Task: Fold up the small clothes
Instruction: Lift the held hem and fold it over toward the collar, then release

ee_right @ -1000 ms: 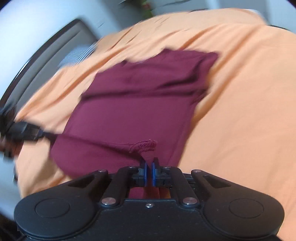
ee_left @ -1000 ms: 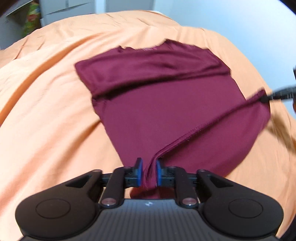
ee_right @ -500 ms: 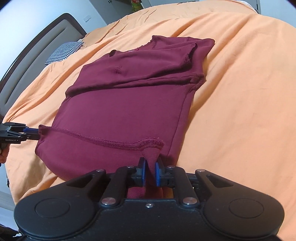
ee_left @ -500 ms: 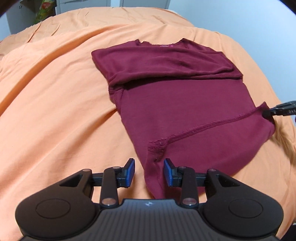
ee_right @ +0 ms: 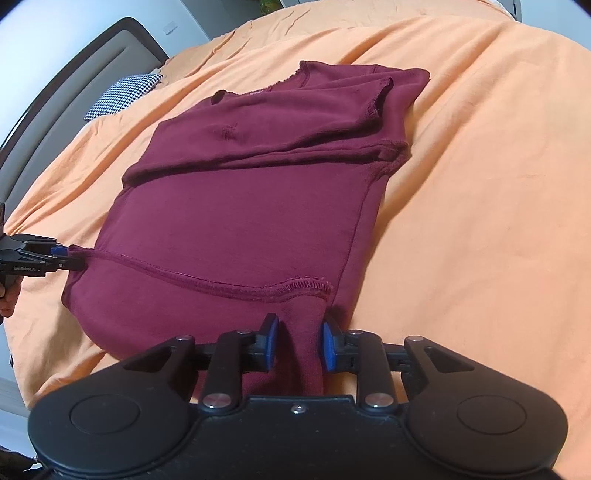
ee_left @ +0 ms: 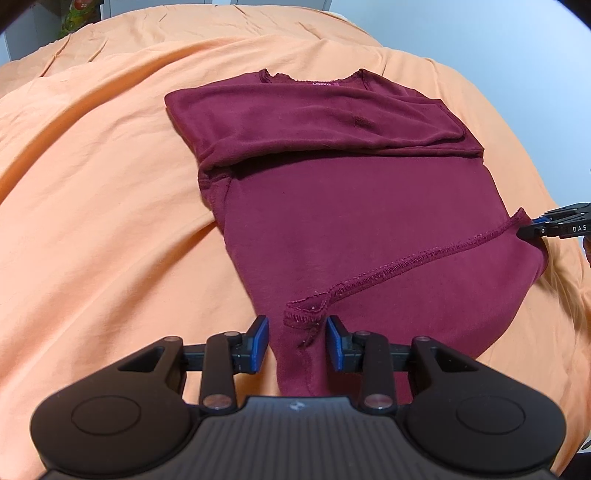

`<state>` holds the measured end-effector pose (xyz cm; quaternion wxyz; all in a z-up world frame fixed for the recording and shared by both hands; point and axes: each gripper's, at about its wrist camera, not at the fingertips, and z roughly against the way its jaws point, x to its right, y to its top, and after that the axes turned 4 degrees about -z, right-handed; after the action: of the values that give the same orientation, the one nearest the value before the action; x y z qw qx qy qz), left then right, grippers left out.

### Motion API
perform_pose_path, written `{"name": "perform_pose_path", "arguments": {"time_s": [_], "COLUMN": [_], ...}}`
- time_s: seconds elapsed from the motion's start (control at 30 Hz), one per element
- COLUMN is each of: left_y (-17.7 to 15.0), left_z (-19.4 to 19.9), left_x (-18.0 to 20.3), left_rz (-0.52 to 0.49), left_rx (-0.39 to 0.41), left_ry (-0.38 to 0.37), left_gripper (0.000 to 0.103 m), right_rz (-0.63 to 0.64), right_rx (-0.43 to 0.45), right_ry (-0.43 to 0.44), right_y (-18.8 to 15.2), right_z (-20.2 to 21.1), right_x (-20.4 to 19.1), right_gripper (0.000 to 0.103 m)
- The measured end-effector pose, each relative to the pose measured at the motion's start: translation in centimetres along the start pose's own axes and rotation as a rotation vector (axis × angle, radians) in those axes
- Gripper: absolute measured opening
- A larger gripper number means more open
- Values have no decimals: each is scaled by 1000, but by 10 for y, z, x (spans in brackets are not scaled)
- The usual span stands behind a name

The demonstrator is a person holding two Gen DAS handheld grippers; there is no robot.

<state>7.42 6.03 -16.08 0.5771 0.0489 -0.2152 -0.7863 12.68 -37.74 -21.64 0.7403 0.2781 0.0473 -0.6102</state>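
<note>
A maroon shirt lies flat on the orange bed cover, sleeves folded across the chest, the bottom hem folded up over the body. My left gripper is open, its blue pads either side of the hem's left corner, not pinching it. The right wrist view shows the shirt with my right gripper open around the hem's right corner. Each gripper shows at the other view's edge: the right one and the left one.
The orange bed cover spreads wide around the shirt. A dark headboard and a checked pillow lie at the far left of the right wrist view. Cabinets and a colourful packet stand beyond the bed.
Both grippers lowered the lifted hem onto the shirt body and opened. The left let go first, then the right. The hem now rests flat.
</note>
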Motion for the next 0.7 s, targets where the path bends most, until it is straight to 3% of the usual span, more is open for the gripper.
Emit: {"name": "perform_pose_path", "arguments": {"time_s": [0.2,0.27,0.53,0.7], "left_y": [-2,-3,-6,5], "left_z": [-3,-2,12,27], "left_x": [3,3,2,-4], "left_rz": [-5,0,29,74], "left_rx": [2,10,66,141], "left_ry": [-5,-2,-9,15], "left_gripper": [20,16,11,11], "right_rz": [3,6,-24,-84], "right_rx": [-19,-10,67,148], "right_ry": [2,4,22,59], "right_y": [-2,-2,-4,3], "right_z": [-5,-4,12,28], "right_x": [0,0,0,6], "right_gripper": [28,15,9,8]}}
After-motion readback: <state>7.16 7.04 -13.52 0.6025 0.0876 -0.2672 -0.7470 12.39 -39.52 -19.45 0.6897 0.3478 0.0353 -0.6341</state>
